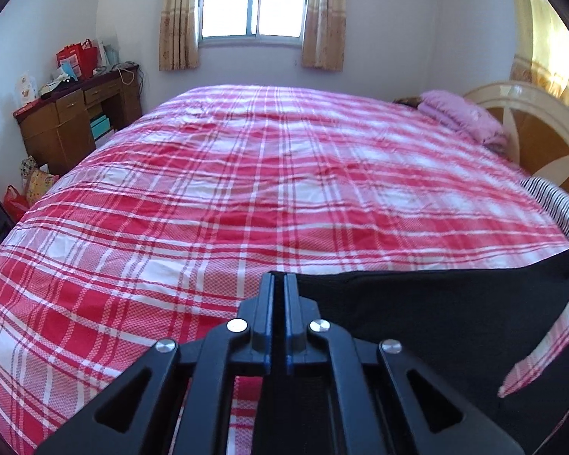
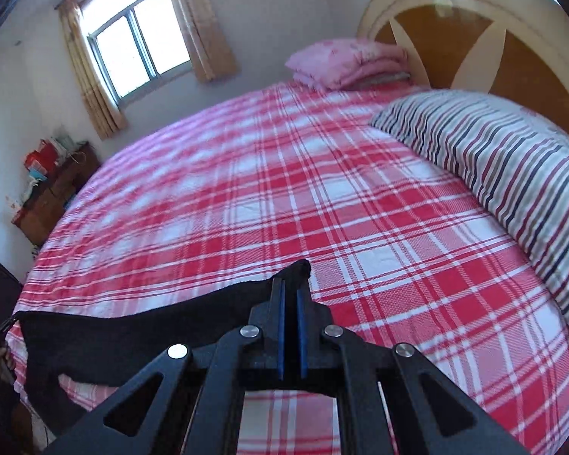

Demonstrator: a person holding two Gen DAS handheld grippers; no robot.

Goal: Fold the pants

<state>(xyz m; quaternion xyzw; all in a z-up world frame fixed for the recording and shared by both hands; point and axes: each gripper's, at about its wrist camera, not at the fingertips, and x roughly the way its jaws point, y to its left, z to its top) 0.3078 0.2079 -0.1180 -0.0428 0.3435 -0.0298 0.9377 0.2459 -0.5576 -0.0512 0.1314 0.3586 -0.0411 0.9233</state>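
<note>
Black pants (image 1: 428, 311) hang stretched between my two grippers above the red plaid bed (image 1: 246, 189). My left gripper (image 1: 278, 284) is shut on one top corner of the pants, and the cloth runs off to the right. My right gripper (image 2: 290, 288) is shut on the other corner of the pants (image 2: 132, 326), and the cloth runs off to the left and sags down at the bed's near edge. The lower part of the pants is hidden below both views.
A striped pillow (image 2: 512, 174) and a pink folded blanket (image 2: 345, 60) lie by the headboard (image 2: 474, 38). A wooden desk (image 1: 79, 117) with bags stands against the left wall. A curtained window (image 1: 250, 0) is on the far wall.
</note>
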